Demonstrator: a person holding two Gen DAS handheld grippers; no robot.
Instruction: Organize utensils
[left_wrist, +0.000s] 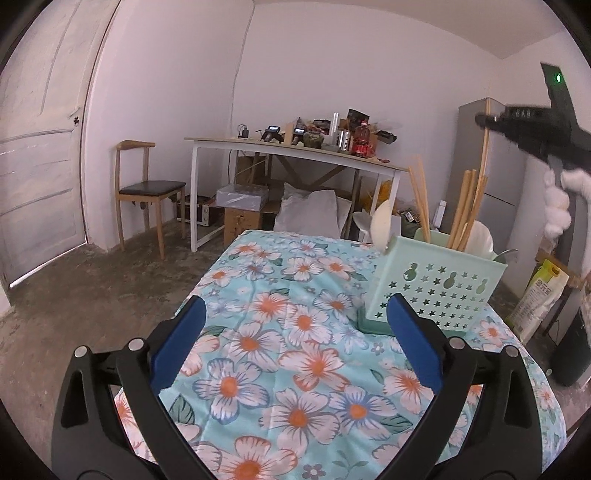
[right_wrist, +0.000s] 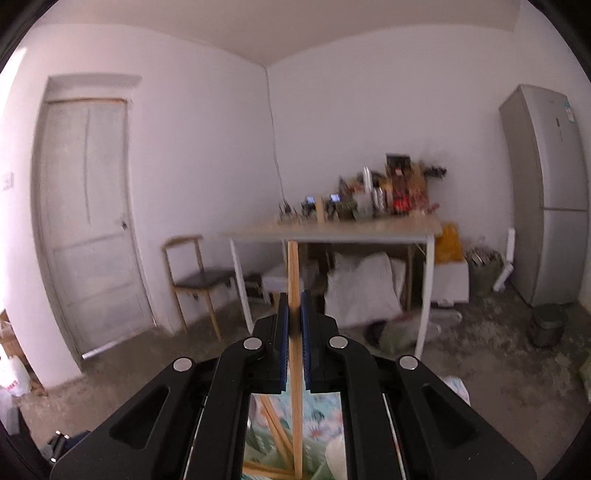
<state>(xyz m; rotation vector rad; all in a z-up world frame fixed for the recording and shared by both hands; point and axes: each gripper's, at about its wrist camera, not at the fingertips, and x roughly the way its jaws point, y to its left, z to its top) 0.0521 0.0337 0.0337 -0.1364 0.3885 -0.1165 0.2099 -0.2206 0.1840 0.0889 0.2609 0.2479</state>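
A mint green utensil holder (left_wrist: 436, 291) with star holes stands on the floral tablecloth (left_wrist: 280, 369). It holds wooden chopsticks (left_wrist: 463, 210) and pale spoons (left_wrist: 382, 225). My left gripper (left_wrist: 295, 314) is open and empty, low over the cloth, left of the holder. My right gripper (right_wrist: 294, 299) is shut on a wooden chopstick (right_wrist: 294, 269) held upright; the holder's top (right_wrist: 273, 454) shows below between its arms. The right gripper's body (left_wrist: 535, 125) and a white-gloved hand appear high above the holder in the left wrist view.
A white desk (left_wrist: 295, 155) piled with clutter stands at the far wall, with a wooden chair (left_wrist: 147, 192) left of it. A grey fridge (right_wrist: 546, 192) stands right. Bags and boxes (right_wrist: 362, 288) lie under the desk. A door (right_wrist: 88, 221) is left.
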